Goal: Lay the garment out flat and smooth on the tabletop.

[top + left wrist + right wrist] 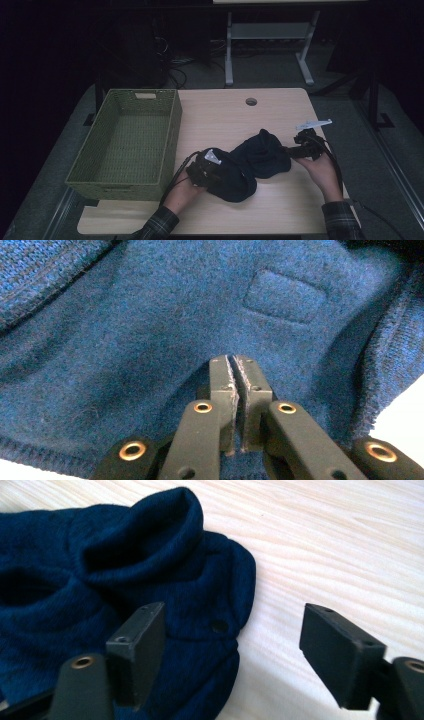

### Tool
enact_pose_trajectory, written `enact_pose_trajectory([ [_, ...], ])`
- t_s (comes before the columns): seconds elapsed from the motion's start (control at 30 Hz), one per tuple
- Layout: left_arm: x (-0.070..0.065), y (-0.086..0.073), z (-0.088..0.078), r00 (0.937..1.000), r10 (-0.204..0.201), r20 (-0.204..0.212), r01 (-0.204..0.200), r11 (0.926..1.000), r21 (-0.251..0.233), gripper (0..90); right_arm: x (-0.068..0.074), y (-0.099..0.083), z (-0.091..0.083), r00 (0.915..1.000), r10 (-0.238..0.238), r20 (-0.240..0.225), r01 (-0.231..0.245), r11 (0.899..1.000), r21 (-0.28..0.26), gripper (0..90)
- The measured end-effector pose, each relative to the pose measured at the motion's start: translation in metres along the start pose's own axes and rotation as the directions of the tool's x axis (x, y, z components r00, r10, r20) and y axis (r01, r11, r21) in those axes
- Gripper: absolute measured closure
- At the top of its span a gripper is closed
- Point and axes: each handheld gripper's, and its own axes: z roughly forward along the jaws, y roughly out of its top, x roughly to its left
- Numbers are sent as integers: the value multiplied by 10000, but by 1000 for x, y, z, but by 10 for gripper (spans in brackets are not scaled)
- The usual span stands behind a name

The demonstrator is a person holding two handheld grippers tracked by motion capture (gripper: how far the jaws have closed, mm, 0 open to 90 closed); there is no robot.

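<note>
A dark blue knit garment [255, 160] lies bunched on the wooden table [225, 115] between my two grippers. My left gripper [222, 172] is at the garment's left end. In the left gripper view its jaws [235, 360] are shut, tips buried in the blue cloth [150, 340], pinching a thin fold. My right gripper [289, 150] is at the garment's right end. Its jaws [232, 612] stand wide open in the right gripper view. The garment's edge [150, 580], with a small dark button [218, 626], lies beside the left jaw, untouched by the pads.
A green woven basket [175, 125] stands on the left part of the table, close to my left hand. There is a round cable hole [251, 101] near the far edge. A square sewn patch [285, 295] shows on the cloth. Bare wood [325, 555] lies to the garment's right.
</note>
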Motion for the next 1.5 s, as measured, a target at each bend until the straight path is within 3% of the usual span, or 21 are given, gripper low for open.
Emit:
enact_pose_trajectory([
  [0.2,-1,0,0,9999,95,-68,-94,9999,37,868,-7,5,20,9994,224,-245,-208,9977,642,287],
  [0.4,-1,0,0,10000,56,-40,-56,10000,34,865,-4,2,39,9986,283,-438,-232,9933,1132,318],
  [0.53,-2,0,0,10000,5,-72,-5,10000,-4,864,-5,-1,44,9977,287,-608,-218,9936,1108,358],
  [0.67,-2,0,0,10000,-3,-66,3,10000,-13,864,-7,-4,48,9926,661,-1019,-533,9910,1231,430],
  [1.03,-1,0,0,10000,48,-44,-47,10000,36,864,-6,-4,47,9869,709,-1449,-512,9894,1358,675],
  [1.33,-1,0,0,10000,75,-17,-75,10000,53,864,-3,3,38,9919,394,-1206,-240,9916,1267,682],
  [1.5,-1,1,0,10000,-20,-19,20,10000,-10,864,-5,13,23,9951,177,-977,-67,9937,1114,680],
])
